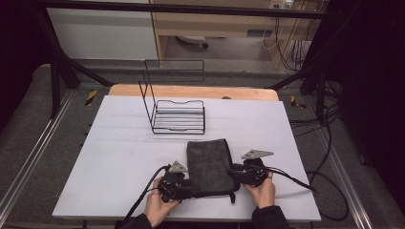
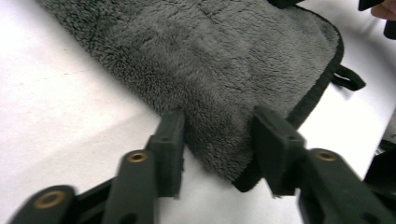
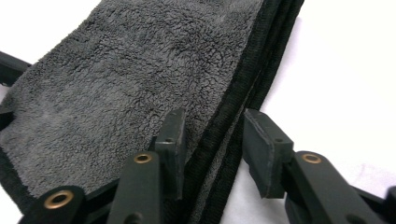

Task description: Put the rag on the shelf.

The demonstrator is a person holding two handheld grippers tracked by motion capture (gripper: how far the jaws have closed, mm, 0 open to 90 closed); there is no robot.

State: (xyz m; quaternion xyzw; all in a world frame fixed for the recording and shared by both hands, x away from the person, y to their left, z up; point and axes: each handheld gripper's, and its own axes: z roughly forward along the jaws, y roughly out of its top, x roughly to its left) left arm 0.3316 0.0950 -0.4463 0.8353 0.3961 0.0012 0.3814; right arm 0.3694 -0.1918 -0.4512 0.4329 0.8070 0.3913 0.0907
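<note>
A folded dark grey fleece towel with a black stitched hem (image 1: 208, 164) lies flat on the white tabletop (image 1: 119, 143), near the front edge and a little right of centre. A small black hanging loop (image 2: 346, 78) projects from its near corner. A black wire rack with a tall wire back (image 1: 177, 114) stands farther back on the table, well apart from the towel.

The left gripper (image 1: 184, 187), held in the person's left hand (image 1: 157, 205), is positioned at the towel's near left corner. In the left gripper view, its two black jaws stand partly open, one on each side of the corner. The left pad touches the pile at the towel's edge; the right pad sits just above the hemmed border. The pictures do not show the pads clamping the fabric.

The right gripper (image 1: 237, 172), held in the person's right hand (image 1: 261, 190), is positioned at the towel's right edge. In the right gripper view, its jaws are partly open and straddle the stacked hemmed edges (image 3: 243, 98) of the folded layers. The left pad rests on the top pile; the right pad stands beside the edge over the tabletop, with a visible gap. No grip on the fabric is established.
</note>
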